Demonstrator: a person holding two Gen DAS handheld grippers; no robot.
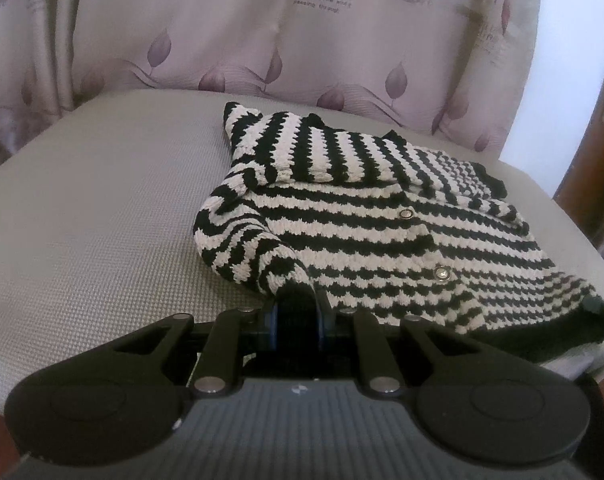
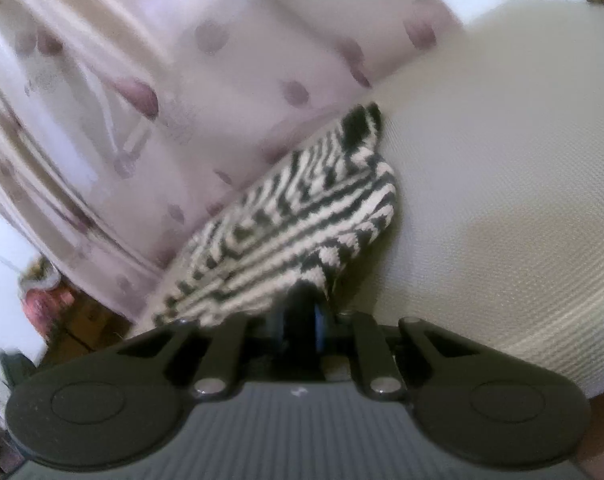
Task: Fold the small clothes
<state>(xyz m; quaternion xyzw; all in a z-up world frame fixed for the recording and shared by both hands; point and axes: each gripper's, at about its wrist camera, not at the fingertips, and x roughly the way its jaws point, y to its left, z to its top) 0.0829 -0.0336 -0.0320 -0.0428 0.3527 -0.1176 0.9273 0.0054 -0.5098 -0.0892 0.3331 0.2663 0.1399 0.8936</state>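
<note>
Striped knit cardigan (image 1: 366, 216) lies partly folded on grey mesh cushion (image 1: 102, 208); left gripper (image 1: 298, 312) pinches its near hem; right gripper (image 2: 306, 312) clamps another edge. Two-point hold likely carries the hem over evenly.

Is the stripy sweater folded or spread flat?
Partly folded: the sweater has its sleeves laid across the front, overlapping the body.

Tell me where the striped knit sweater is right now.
The striped knit sweater lies right of centre on the grey cushion, before the leaf-print curtain, its near edge pinched in both tongs.
</note>
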